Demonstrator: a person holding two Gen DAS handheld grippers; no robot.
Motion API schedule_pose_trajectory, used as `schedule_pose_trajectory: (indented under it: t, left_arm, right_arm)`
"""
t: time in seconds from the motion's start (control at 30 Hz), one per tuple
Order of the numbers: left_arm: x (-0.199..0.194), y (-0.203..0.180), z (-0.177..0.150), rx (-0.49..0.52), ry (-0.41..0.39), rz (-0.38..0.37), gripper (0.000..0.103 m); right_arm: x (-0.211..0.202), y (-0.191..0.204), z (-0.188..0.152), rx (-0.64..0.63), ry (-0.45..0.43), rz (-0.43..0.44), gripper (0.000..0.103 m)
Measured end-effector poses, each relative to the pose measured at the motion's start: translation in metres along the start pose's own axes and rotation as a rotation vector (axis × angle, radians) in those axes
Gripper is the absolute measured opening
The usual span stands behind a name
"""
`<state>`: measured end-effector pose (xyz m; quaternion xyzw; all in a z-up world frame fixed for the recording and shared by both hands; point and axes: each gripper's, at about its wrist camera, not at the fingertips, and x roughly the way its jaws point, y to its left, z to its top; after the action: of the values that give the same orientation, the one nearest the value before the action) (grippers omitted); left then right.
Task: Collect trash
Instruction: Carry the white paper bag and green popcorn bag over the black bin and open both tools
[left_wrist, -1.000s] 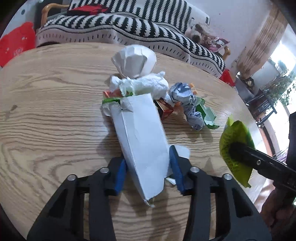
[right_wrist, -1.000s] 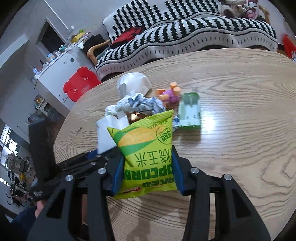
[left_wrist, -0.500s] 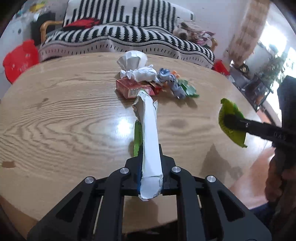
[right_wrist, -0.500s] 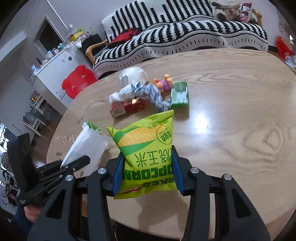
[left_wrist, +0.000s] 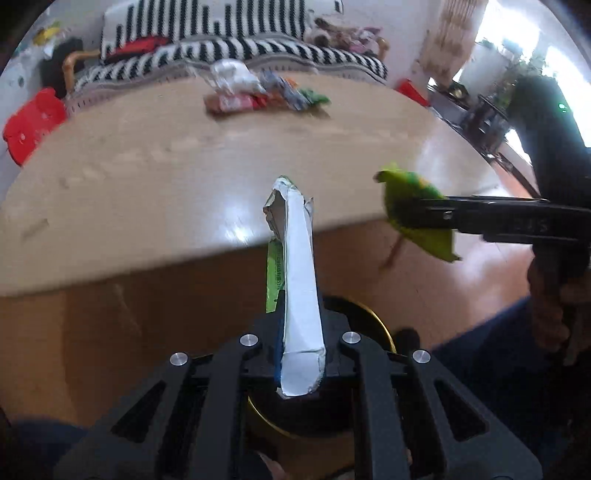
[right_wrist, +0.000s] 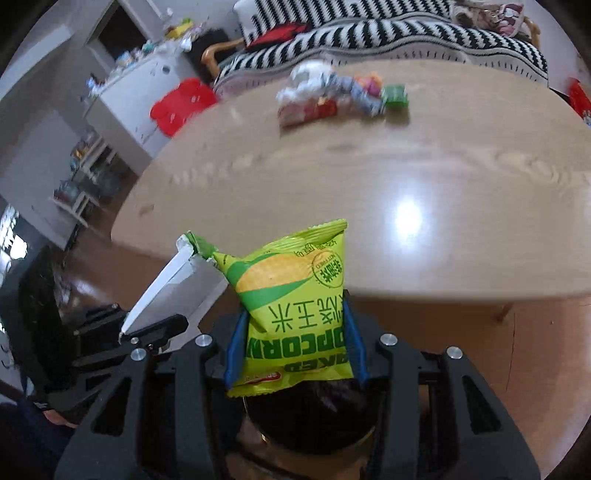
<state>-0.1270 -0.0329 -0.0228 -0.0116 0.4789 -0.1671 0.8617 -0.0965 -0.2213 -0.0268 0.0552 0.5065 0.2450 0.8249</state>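
Transport to the bin looks like the step in hand: both grippers hold a piece of trash off the near edge of the wooden table (right_wrist: 443, 177), above the brown floor.

Largest of the containers is a dark round bin with a gold rim (left_wrist: 382, 330), partly hidden behind the gripper bodies in both wrist views; its opening (right_wrist: 314, 417) shows only black, so I cannot tell what lies in it.

Next in size, the right gripper (right_wrist: 295, 343) is clamped on a yellow-green popcorn bag (right_wrist: 291, 295), its blue pads pressing the bag's two sides while the sealed, puffy bag stands up between them. From the left view the same bag (left_wrist: 417, 214) sits in that gripper just past the table edge.

The left gripper (left_wrist: 301, 354) is pinched tight on a flattened white carton (left_wrist: 299, 280) with a green printed side and a torn-open top; nothing is visible inside it. From the right view the carton (right_wrist: 173, 284) is just beside the bag's corner; I cannot tell whether they touch.

Smallest in view, and blurred, a cluster of trash remains at the far side of the table (left_wrist: 258, 92): a crumpled white paper, a red pack, a green wrapper and other scraps.

My judgement is that the next move calls for lowering each piece over the bin's mouth and opening the jaws one at a time, so bag and carton do not collide, then returning for the far cluster.
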Motion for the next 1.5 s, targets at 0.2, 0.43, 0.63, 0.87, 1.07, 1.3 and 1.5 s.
schedule_pose_trajectory:
  t: [0.2,0.43,0.63,0.87,1.07,1.3,1.5]
  left_arm:
    - [0.014,-0.007,-0.043,-0.028,0.121,-0.075,0.012]
    - [0.045,-0.008,-0.058,-0.051,0.241,-0.094,0.012]
    - [0.059,-0.011,-0.059,-0.061,0.279,-0.107,0.012]
    - [0.063,-0.013,-0.062,-0.078,0.286,-0.110,0.012]
    - [0.065,-0.012,-0.061,-0.082,0.290,-0.105,0.012]
    - [0.065,-0.012,-0.061,-0.088,0.292,-0.102,0.013]
    - [0.062,-0.008,-0.059,-0.116,0.266,-0.076,0.064]
  right_arm:
    - [0.014,0.006,-0.049,0.015,0.111,0.015,0.045]
    - [0.040,-0.003,-0.076,0.073,0.240,0.007,0.045]
    - [0.044,-0.001,-0.072,0.082,0.245,-0.009,0.046]
    - [0.048,-0.001,-0.068,0.073,0.247,-0.011,0.046]
    - [0.047,-0.001,-0.067,0.077,0.245,-0.014,0.046]
    - [0.047,-0.002,-0.066,0.088,0.245,-0.021,0.048]
    - [0.042,-0.005,-0.063,0.104,0.217,-0.026,0.065]
